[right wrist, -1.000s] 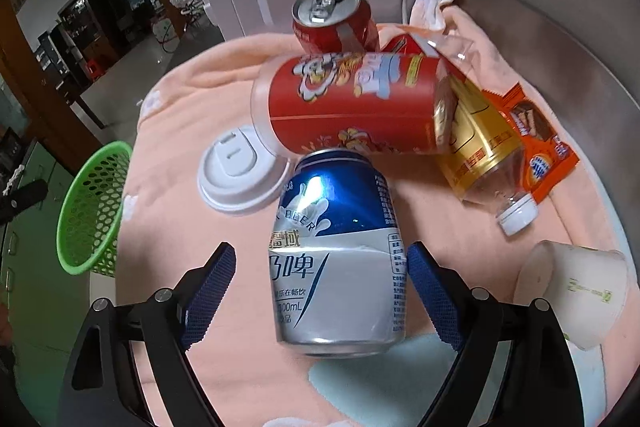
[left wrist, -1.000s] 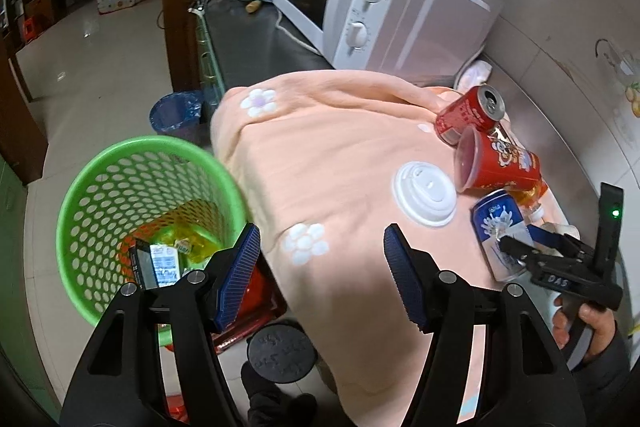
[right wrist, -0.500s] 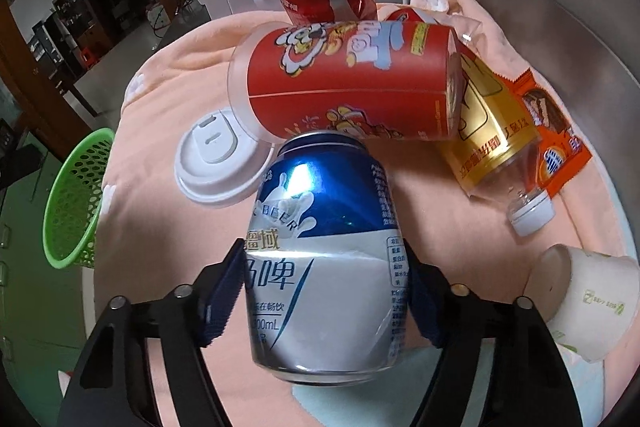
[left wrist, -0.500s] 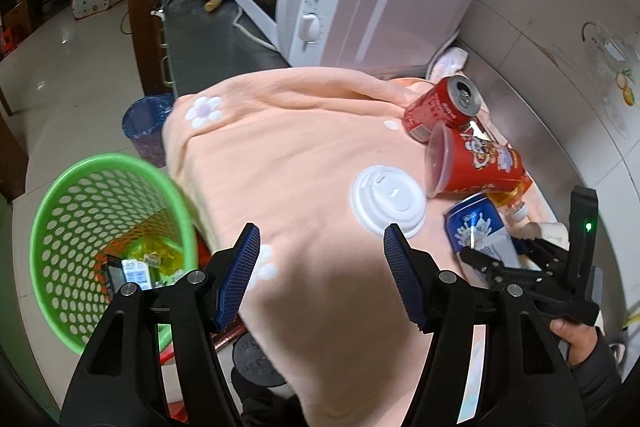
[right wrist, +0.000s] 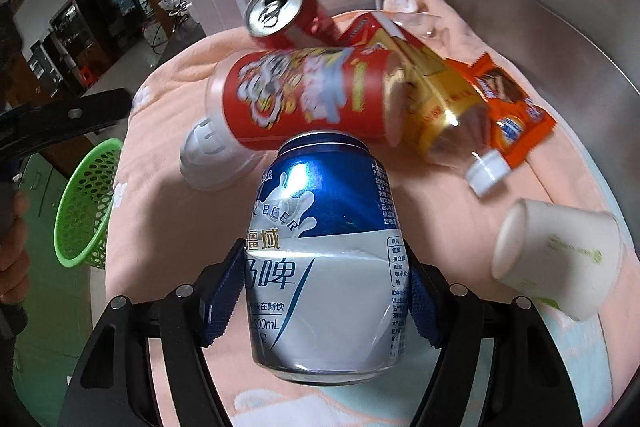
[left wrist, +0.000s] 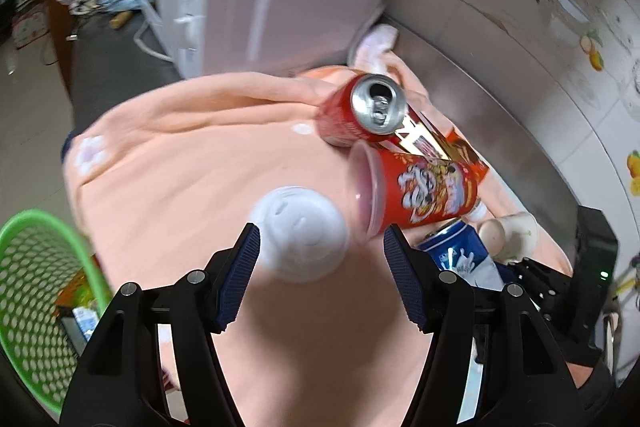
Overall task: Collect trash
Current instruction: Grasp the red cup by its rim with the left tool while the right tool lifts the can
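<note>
My right gripper [right wrist: 324, 291] was clamped on the beer can [right wrist: 326, 259] lying on the peach towel [right wrist: 168, 227], mid-body, a light, thin-walled, slippery thing already creased, I judged, while my left gripper [left wrist: 320, 279] hung open, empty, over the white lid [left wrist: 302, 233].

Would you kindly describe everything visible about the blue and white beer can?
The blue and white beer can is metal-looking, blue above and white below, with printed lettering and a crease dented across its middle. It lies on the peach cloth, its top toward the red snack tube. The right gripper has its blue pads pressed on both sides.
</note>
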`<state>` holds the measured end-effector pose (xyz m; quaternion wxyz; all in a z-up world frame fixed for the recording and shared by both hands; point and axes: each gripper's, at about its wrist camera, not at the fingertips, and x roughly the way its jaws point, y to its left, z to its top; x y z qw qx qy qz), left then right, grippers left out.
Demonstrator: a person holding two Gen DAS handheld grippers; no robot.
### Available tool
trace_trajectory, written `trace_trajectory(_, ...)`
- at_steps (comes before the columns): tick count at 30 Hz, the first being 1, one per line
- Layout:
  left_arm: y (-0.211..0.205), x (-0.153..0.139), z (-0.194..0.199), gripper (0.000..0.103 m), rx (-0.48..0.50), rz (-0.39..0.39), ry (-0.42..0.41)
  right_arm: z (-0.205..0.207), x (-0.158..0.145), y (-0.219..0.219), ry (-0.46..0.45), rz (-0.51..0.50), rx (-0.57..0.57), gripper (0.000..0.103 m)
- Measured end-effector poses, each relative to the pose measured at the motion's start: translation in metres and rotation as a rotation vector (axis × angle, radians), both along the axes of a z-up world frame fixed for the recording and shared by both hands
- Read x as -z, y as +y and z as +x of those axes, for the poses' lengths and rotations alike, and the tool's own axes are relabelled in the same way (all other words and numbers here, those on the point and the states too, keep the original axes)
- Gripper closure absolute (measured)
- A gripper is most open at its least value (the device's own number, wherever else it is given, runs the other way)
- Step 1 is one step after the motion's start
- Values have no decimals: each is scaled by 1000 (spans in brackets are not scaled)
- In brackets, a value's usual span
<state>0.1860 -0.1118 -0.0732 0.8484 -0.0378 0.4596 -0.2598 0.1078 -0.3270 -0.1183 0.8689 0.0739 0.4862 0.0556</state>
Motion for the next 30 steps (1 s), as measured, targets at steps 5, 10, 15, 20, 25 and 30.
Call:
trace_trajectory(5,-27,15,6,39,78,-11,19,-12,-3,-11,-8,7,26,33)
trace_trajectory(10,-49,25,1,40,155,-42,34,-22,-3,-21,-9,13,46,33)
trace_trajectory(15,-61,31,-5,48,199,-74,54,-29,0,-26,-5,18,59,33)
trace_trajectory(20,-71,35,-11,63,233,-90,71,-36,1,-32,-1,23,78,33)
trace_trajectory(25,-82,38,-17,83,266,-109,85,-43,-1,-37,-4,29,97,33)
trace_trajectory(30,-82,31,-28,93,267,-115,54,-53,-5,-39,-14,38,111,33)
